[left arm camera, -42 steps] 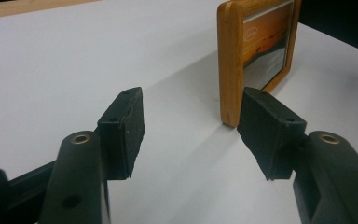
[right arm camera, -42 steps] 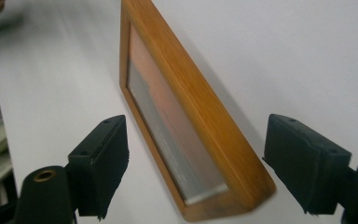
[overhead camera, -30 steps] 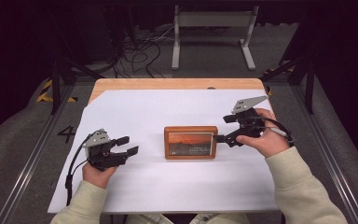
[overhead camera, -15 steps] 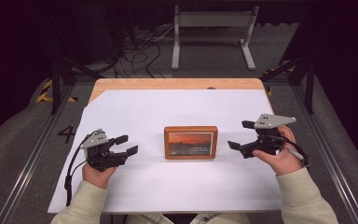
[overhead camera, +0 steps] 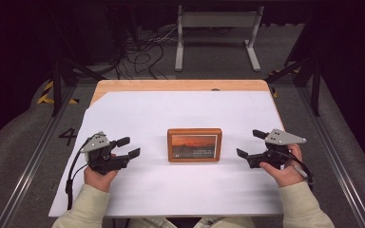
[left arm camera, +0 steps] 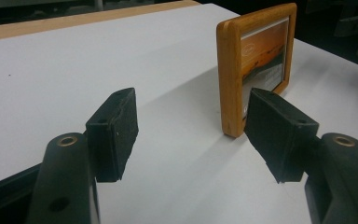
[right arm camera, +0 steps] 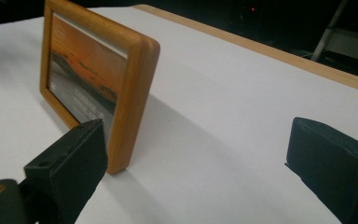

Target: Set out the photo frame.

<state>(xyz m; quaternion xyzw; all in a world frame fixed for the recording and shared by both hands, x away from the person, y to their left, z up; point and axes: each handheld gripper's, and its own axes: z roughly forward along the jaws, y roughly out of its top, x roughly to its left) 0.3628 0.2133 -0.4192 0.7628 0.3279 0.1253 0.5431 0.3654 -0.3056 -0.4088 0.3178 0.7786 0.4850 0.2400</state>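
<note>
Picture frame stands upright on the tabletop. Left claw and right claw flank it, both spread apart, touching nothing.

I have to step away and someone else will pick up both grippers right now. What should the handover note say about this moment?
Left gripper: open, holding nothing, resting on the white sheet to the left of the picture frame, clear of it.
Right gripper: open, holding nothing, to the right of the frame, also clear of it.
Picture frame: wooden, standing upright near the middle of the sheet, photo side toward the person.
Done: the frame stands on its own, with nothing gripping it.
Left: nothing obvious; if it must move, approach from a side edge.
</note>
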